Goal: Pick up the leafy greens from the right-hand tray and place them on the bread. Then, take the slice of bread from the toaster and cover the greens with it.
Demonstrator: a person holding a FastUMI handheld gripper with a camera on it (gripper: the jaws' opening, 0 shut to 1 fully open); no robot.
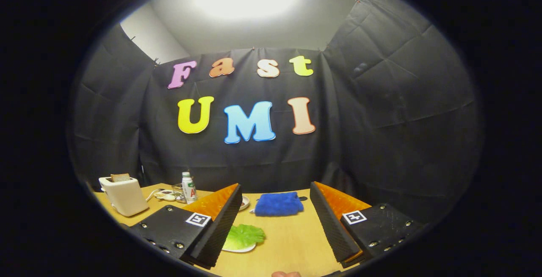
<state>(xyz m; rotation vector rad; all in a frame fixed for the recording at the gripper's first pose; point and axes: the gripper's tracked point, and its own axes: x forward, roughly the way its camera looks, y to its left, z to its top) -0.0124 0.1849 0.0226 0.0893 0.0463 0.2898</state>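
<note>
1. Gripper view: the leafy greens (243,235) lay crinkled and bright green on a white plate (239,249) beside the tool's (271,209) left finger.
2. The tool's fingers stood wide apart, holding nothing.
3. Bare desk (292,239) lay between them; a blue cloth (278,203) lay beyond, and a toaster (123,195) with bread (120,177) stood far left.

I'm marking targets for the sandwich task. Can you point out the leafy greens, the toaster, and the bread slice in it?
leafy greens (245,234): gripper view, middle of the leaf, beside the open jaws' left finger.
toaster (125,198): gripper view, its front wall.
bread slice (120,177): gripper view, top sticking out of the slot.
</note>
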